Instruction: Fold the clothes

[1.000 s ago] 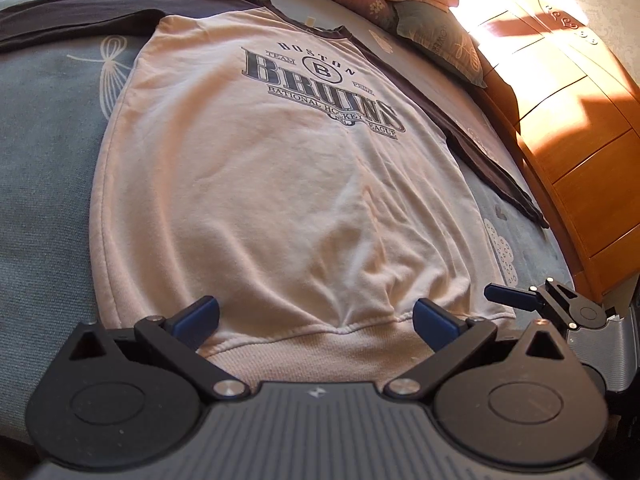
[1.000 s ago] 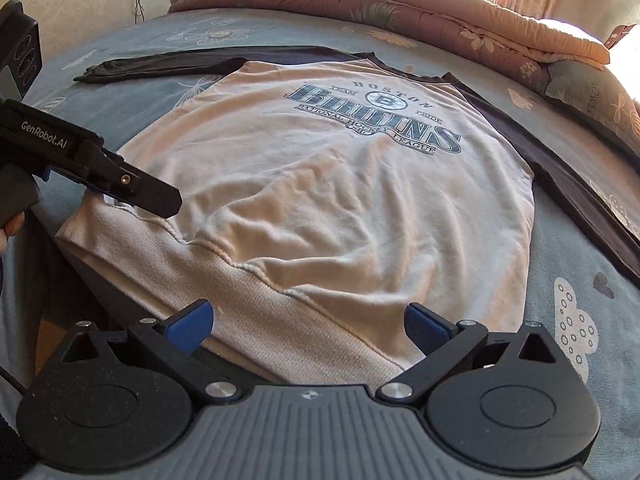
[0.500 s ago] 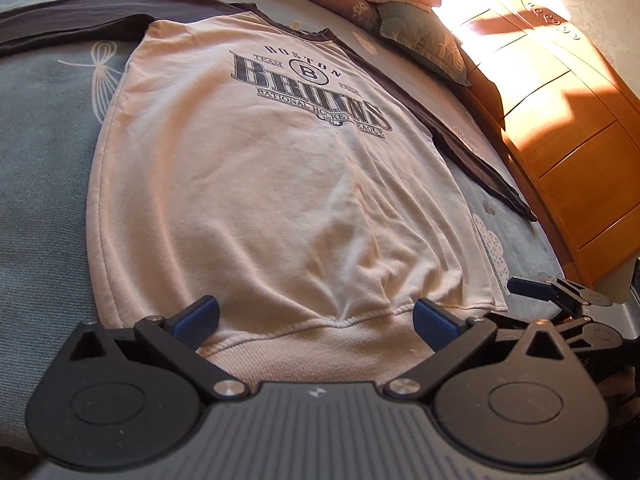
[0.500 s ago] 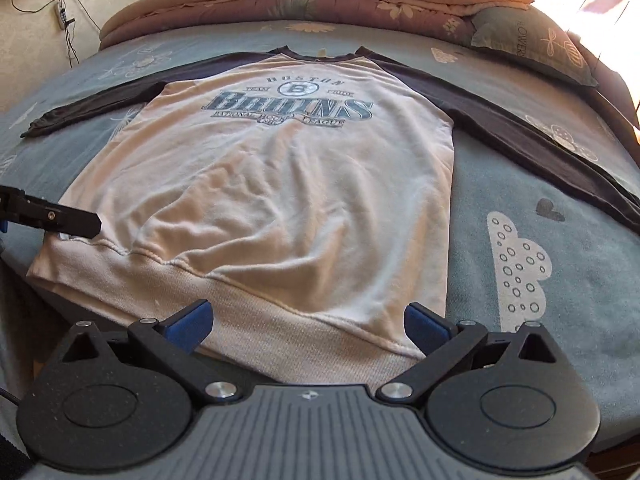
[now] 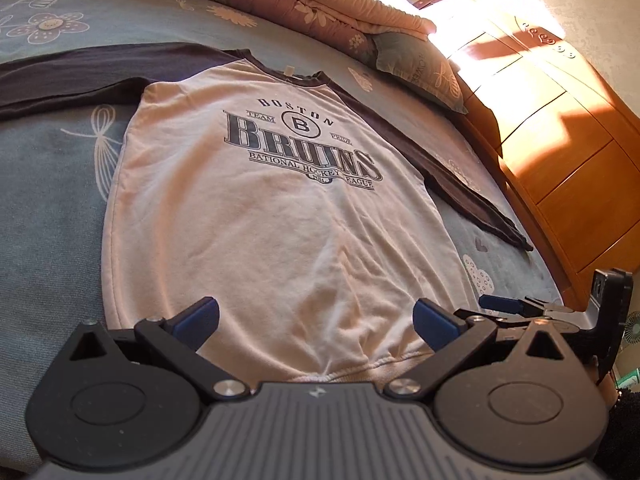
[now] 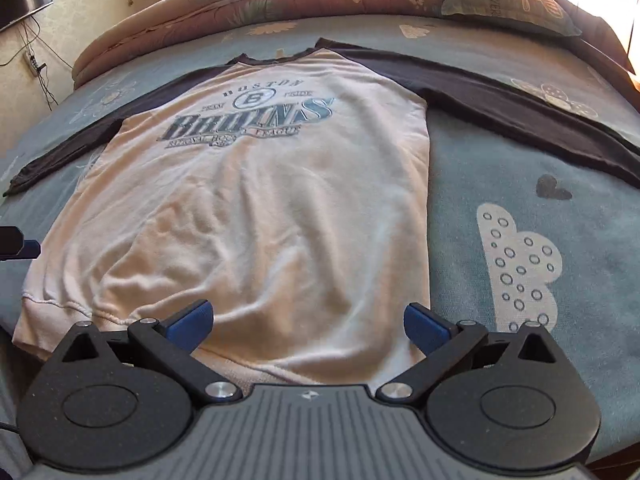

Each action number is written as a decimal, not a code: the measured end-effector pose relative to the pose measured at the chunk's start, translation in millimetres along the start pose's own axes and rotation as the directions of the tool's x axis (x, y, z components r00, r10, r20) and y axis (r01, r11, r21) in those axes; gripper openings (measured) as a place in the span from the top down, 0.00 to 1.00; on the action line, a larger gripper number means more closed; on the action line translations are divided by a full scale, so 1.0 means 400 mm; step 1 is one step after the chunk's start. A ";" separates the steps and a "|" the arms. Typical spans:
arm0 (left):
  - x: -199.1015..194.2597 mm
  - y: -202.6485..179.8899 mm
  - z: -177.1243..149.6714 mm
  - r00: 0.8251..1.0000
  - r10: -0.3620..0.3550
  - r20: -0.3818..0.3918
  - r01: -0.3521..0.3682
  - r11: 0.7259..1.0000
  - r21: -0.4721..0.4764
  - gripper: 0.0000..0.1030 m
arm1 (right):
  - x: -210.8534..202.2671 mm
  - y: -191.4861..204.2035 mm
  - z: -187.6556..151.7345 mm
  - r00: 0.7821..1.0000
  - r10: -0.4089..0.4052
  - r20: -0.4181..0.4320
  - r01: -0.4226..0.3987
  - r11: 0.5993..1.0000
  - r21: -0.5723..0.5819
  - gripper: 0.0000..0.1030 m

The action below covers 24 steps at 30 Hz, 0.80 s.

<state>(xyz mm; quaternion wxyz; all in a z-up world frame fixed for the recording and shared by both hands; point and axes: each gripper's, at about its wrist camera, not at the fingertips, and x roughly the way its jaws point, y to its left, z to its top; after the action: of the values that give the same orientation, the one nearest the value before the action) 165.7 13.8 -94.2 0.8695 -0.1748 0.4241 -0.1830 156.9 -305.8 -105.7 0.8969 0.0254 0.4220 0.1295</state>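
A cream raglan sweatshirt (image 5: 256,216) is laid flat, print up, on the blue bedspread (image 6: 520,184), its dark sleeves spread toward ten and two o'clock and its ribbed hem (image 6: 60,320) nearest the tools. The left gripper (image 5: 316,318) and the right gripper (image 6: 308,318) are both held spread apart and empty at six o'clock over the hem. If only the top layer is pinched, or the hem is gripped unevenly, the body could be dragged askew and the fold skewed.
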 end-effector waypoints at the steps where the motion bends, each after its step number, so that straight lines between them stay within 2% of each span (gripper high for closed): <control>1: 0.005 -0.002 0.006 1.000 0.016 -0.003 -0.016 1.000 0.003 0.01 | 0.005 0.000 0.027 1.000 0.008 0.016 -0.008 1.000 -0.012 0.00; 4: 0.020 0.000 0.012 0.999 0.039 -0.017 -0.038 0.999 0.008 0.01 | 0.052 -0.017 0.106 0.998 0.037 0.047 -0.037 0.999 -0.003 0.00; 8: 0.035 0.006 0.012 0.997 0.069 -0.026 -0.068 0.998 0.010 0.01 | 0.158 -0.074 0.149 0.996 0.084 -0.002 -0.084 0.990 0.110 0.00; 10: 0.043 0.008 0.015 0.996 0.088 -0.029 -0.087 0.996 0.017 0.01 | 0.191 -0.099 0.143 0.999 0.044 -0.021 -0.042 0.992 0.118 0.00; 14: 0.065 0.011 0.028 0.997 0.063 -0.039 -0.063 0.998 0.016 0.01 | 0.169 -0.128 0.137 0.998 0.068 0.003 -0.068 0.991 0.115 0.00; 16: 0.075 0.008 0.035 0.997 0.059 -0.041 -0.059 0.998 0.021 0.01 | 0.152 -0.127 0.159 0.998 0.050 0.024 -0.053 0.992 0.114 0.00; 20: 0.084 0.000 0.041 0.998 0.051 -0.042 -0.050 0.998 0.026 0.01 | 0.168 -0.146 0.232 0.994 0.067 0.089 -0.079 0.987 0.140 0.00; 24: 0.083 0.005 0.041 0.998 0.050 -0.043 -0.050 0.999 0.018 0.01 | 0.269 -0.183 0.267 0.991 0.129 0.024 -0.132 0.967 0.219 0.00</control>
<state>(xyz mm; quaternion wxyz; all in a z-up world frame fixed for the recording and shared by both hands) 198.0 2.4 -108.0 0.8659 -0.1526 0.4455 -0.1687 319.5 -342.2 -129.0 0.8802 0.1528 0.4267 0.1406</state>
